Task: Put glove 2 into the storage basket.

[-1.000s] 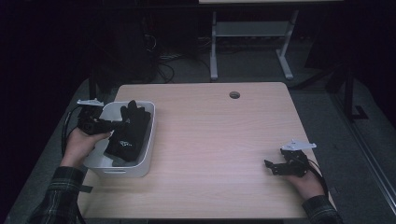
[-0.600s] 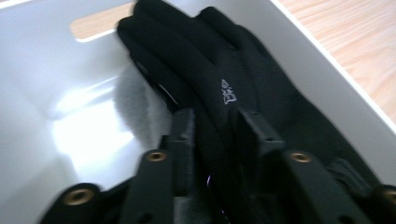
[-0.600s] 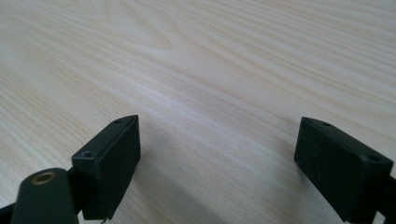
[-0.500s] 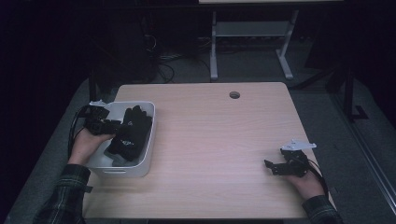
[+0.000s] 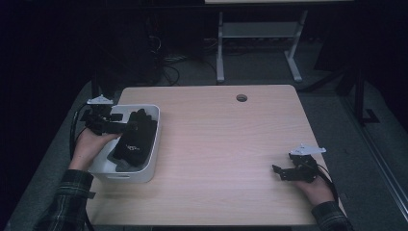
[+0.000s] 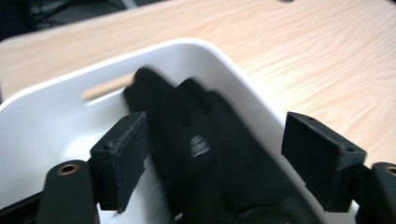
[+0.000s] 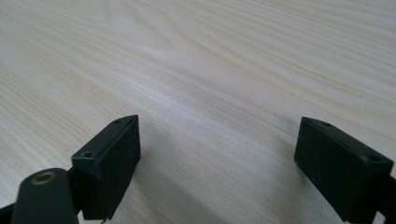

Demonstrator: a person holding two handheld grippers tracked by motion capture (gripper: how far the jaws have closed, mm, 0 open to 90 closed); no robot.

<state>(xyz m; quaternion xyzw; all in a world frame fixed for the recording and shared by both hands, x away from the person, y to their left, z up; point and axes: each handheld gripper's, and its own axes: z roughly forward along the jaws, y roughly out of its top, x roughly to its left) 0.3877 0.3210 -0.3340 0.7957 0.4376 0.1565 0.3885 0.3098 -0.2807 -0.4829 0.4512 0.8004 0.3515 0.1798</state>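
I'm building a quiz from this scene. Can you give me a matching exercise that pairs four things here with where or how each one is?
Things:
1. black glove
2. white bin
3. left tool
4. right tool

Places or states:
A. open above bare wood near the table's right edge
B. lying inside the bin
C. open over the glove, pads not pressing on it
D. standing at the table's left edge

Pairs: 1-B, 2-D, 3-C, 4-A

The table is light wood. The left tool's jaws have just been opening, with the glove below and between them.
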